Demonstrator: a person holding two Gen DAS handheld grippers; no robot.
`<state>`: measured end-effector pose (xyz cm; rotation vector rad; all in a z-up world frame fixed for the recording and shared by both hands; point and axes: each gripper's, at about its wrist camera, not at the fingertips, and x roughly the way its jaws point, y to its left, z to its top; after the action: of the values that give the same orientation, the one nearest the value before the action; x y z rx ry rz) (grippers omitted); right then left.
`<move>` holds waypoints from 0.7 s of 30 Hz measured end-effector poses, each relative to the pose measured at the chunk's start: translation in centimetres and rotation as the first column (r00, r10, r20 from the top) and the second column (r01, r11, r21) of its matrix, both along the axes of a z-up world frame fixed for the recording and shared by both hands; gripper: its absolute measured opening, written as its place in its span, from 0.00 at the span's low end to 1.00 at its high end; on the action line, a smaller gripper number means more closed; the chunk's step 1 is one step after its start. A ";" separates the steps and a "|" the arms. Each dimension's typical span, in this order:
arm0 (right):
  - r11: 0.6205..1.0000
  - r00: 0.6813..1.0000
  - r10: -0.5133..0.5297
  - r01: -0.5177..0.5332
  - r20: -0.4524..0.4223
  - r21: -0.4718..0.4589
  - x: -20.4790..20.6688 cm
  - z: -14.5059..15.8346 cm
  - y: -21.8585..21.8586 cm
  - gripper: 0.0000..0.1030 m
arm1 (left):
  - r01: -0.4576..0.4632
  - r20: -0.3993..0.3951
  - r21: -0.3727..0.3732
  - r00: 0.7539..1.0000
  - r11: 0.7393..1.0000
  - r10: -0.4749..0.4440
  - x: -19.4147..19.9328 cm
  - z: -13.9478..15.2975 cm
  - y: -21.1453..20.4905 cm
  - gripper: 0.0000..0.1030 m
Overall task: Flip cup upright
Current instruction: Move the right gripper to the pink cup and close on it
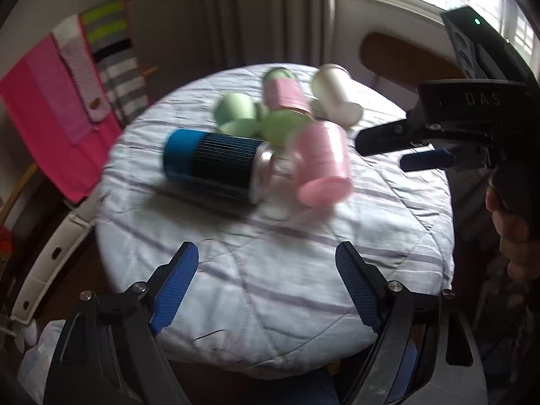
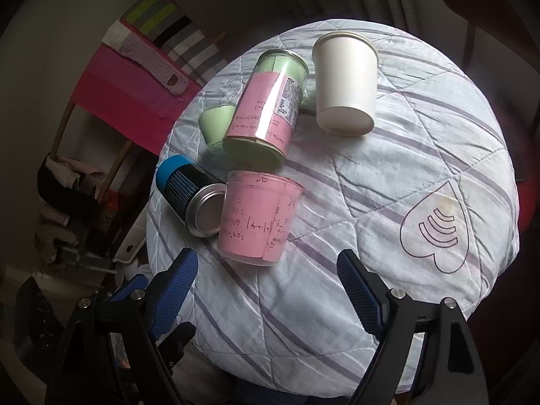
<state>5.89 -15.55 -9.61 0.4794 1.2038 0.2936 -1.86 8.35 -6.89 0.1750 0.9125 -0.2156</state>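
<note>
Several cups stand upside down on a round table with a quilted cloth (image 2: 371,202). A pink cup (image 2: 256,217) is nearest, also in the left wrist view (image 1: 320,163). Behind it are a tall clear cup with pink and green paper (image 2: 266,104), a white cup (image 2: 346,82) and a small green cup (image 2: 216,125). A blue and black can (image 2: 190,199) lies on its side against the pink cup. My right gripper (image 2: 266,290) is open and empty, just in front of the pink cup. My left gripper (image 1: 266,287) is open and empty over the near table edge. The right gripper also shows in the left wrist view (image 1: 381,152), to the right of the pink cup.
A rack with pink and striped cloths (image 2: 135,77) stands left of the table. A wooden chair (image 1: 405,57) is behind it, under a window. A person's face (image 1: 513,216) is at the right edge. A heart drawing (image 2: 438,226) marks the cloth's right side.
</note>
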 end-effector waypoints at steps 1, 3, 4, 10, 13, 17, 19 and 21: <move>1.000 1.000 -0.001 0.002 0.012 -0.022 0.0 0.3 0.6 0.83 | -0.023 0.014 0.008 1.000 1.000 0.023 -0.4 0.3 0.5 0.86; 0.998 0.999 -0.021 0.023 0.028 -0.063 0.2 0.4 1.4 0.83 | -0.083 0.057 0.032 0.995 0.996 0.081 -0.4 0.6 1.7 0.87; 0.997 0.999 -0.032 0.034 0.026 -0.074 0.3 0.3 1.5 0.83 | -0.102 0.061 0.039 0.993 0.994 0.099 0.1 0.5 2.5 0.88; 0.992 0.996 -0.087 0.085 -0.018 -0.092 1.7 -0.7 2.5 0.83 | -0.226 0.085 0.043 0.971 0.973 0.222 1.2 0.6 5.6 0.88; 0.988 0.995 -0.095 0.089 -0.042 -0.123 2.6 -1.4 3.0 0.83 | -0.239 0.073 0.040 0.969 0.970 0.236 1.9 0.2 6.3 0.88; 0.990 0.992 -0.095 0.086 -0.084 -0.109 3.3 -2.3 2.9 0.83 | -0.262 0.064 0.041 0.964 0.964 0.260 2.9 -0.6 6.4 0.88; 0.991 0.991 -0.093 0.082 -0.099 -0.102 3.7 -2.8 3.0 0.83 | -0.262 0.056 0.045 0.964 0.964 0.260 3.5 -1.0 6.2 0.88; 0.991 0.990 -0.088 0.076 -0.107 -0.108 3.9 -3.1 3.0 0.83 | -0.274 0.059 0.047 0.961 0.961 0.271 4.1 -1.3 6.2 0.88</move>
<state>9.83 -12.58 -12.73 0.4586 1.2978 0.1346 2.25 14.53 -8.16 0.1030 0.8804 0.0696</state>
